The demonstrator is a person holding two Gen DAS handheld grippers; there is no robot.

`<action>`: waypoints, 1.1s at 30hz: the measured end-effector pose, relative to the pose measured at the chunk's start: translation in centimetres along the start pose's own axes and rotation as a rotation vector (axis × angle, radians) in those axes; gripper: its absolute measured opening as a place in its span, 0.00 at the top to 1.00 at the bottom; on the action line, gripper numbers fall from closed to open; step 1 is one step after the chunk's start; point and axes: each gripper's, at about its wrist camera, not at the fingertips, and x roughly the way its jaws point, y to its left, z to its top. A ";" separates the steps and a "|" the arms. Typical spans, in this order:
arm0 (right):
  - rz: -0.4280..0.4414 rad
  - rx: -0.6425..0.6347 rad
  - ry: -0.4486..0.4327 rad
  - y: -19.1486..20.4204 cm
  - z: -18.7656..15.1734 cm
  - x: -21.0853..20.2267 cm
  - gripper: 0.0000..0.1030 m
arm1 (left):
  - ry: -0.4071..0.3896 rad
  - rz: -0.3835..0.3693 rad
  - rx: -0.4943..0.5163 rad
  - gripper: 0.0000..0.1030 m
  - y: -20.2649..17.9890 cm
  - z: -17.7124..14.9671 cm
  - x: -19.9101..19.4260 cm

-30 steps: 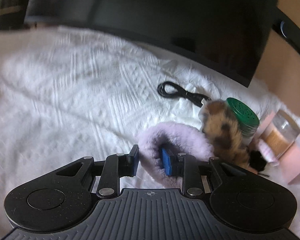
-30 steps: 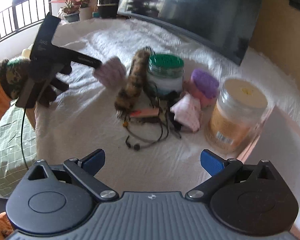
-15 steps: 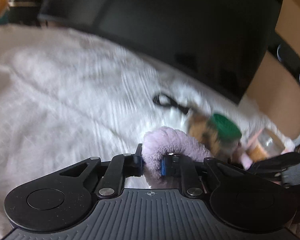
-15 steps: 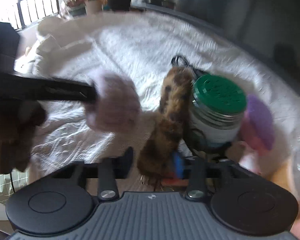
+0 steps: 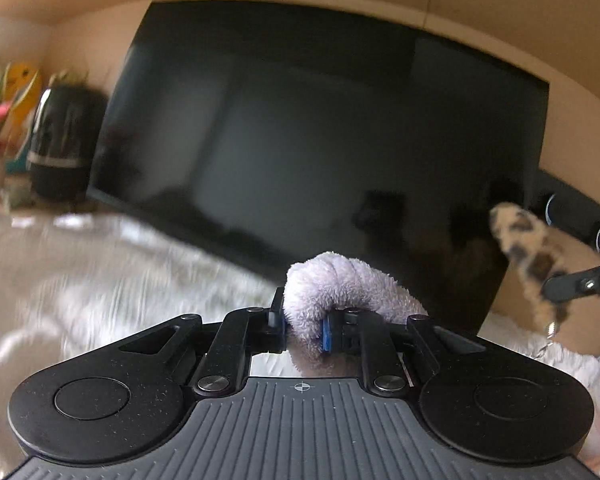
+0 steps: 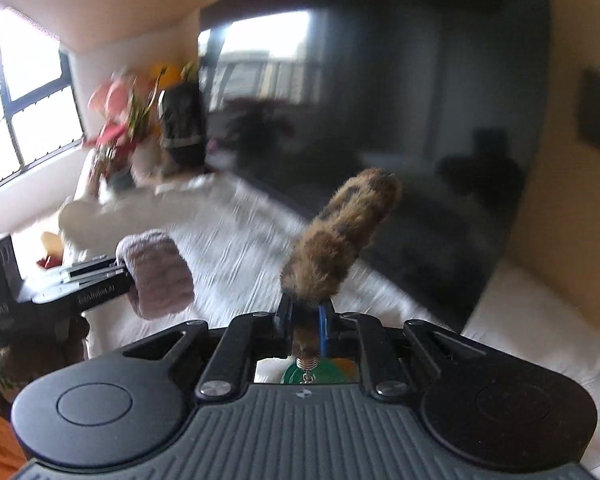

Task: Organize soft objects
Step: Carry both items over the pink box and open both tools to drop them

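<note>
While left fingers (image 5: pixel 302 322) pinch a lilac scrunchie (image 5: pixel 340 284), right fingers (image 6: pixel 304 318) clamp a leopard scrunchie (image 6: pixel 340 236).

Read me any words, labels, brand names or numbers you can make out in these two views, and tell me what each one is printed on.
Nothing reads cleanly.
Raised lettering on the left gripper's side arm: too blurred to read.
Faint marks on its black body at the left edge, in the right wrist view: too blurred to read.
Lilac fuzzy item, leopard-print furry keychain, green tag, dark television screen: no text visible.
</note>
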 end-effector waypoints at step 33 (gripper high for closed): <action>-0.401 0.229 -0.002 -18.5 -9.0 -11.5 0.76 | 0.815 -0.339 0.388 0.76 -34.2 -11.6 16.2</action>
